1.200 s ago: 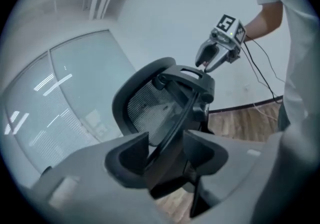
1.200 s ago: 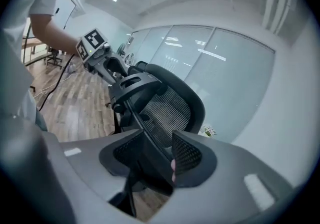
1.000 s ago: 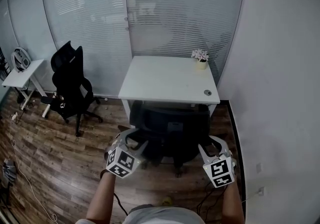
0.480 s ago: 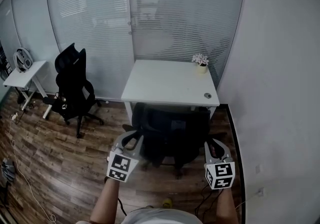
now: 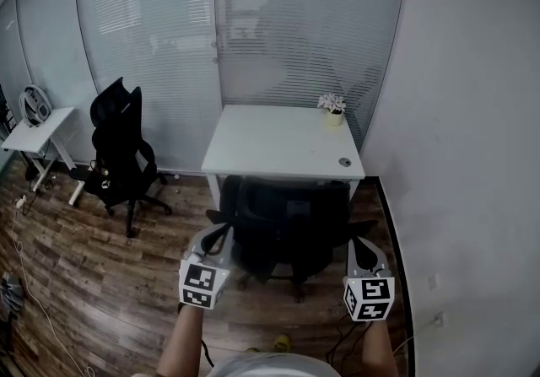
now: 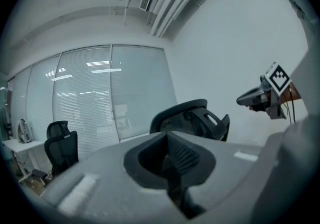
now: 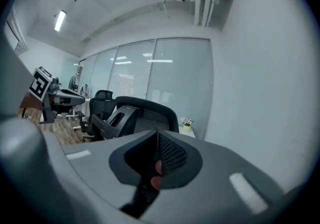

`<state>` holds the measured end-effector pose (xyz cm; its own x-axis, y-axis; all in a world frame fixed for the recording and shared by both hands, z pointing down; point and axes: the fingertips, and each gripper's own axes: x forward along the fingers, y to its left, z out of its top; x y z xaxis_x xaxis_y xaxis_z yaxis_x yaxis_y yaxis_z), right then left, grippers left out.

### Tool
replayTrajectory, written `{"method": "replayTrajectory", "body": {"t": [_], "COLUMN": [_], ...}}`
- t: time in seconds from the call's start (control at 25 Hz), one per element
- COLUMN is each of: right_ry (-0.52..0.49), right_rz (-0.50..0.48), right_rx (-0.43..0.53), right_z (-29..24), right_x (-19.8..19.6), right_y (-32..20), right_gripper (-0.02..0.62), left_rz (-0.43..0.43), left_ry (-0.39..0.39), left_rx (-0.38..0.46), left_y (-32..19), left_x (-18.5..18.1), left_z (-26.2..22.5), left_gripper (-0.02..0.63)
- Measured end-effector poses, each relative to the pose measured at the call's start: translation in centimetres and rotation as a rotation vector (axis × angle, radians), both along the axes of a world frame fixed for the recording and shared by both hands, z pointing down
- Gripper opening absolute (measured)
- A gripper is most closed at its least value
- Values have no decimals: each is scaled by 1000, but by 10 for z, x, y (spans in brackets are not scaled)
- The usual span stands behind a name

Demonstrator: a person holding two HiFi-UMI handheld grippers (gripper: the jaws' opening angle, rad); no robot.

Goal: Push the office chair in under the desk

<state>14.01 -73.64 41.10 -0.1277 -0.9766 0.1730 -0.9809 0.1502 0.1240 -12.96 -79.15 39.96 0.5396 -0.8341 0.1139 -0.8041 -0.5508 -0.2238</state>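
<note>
The black office chair point(image 5: 291, 223) stands on the wooden floor point(image 5: 93, 274) directly in front of the white desk point(image 5: 283, 143), with its backrest turned toward the person. Its far part reaches the near edge of the desk, while the backrest and the base are outside the desk. The left gripper point(image 5: 219, 234) is just beside the left side of the backrest, near the armrest. The right gripper point(image 5: 361, 249) is just beside the right side. From the head view I cannot tell if either one touches the chair. In the left gripper view the jaws of the left gripper point(image 6: 167, 138) are pressed together with nothing between them, and the chair point(image 6: 192, 118) is behind them. The right gripper point(image 6: 252, 98) shows there at the right. In the right gripper view the jaws of the right gripper point(image 7: 157, 138) are also together and hold nothing, with the mesh back of the chair point(image 7: 142, 115) just behind. On the far right corner of the desk stands a small potted plant point(image 5: 332, 107). To the left, well apart, there is a second black chair point(image 5: 118, 152) beside a small white table point(image 5: 34, 126). A glass wall with blinds point(image 5: 253, 29) is behind the desk, and a plain white wall point(image 5: 472, 156) is on the right.
</note>
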Motion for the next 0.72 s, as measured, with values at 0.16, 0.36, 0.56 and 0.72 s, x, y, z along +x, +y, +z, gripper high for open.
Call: {"method": "replayTrajectory", "body": {"t": [0.16,0.36,0.56,0.72], "right_ry": [-6,-3,0,5], "right_rz": [27,51,62,76], "right_rx": [14,24,28,34], "right_z": [-8,-16,-19,-24], "right_x": [0,6,12,18], "right_y": [7,13,19,22], "right_gripper": [2,2,2,2], "left_rz": [-10,-22,-16,-13], "left_ry": [22,32,44,48], "left_rx": [8,28,39,40], "left_y": [5,10,17,19], "left_x": [-6,-8,-4,0], "left_z": [-6,-17,-22,-25], "left_gripper": [-2,-2,-2,-2]}}
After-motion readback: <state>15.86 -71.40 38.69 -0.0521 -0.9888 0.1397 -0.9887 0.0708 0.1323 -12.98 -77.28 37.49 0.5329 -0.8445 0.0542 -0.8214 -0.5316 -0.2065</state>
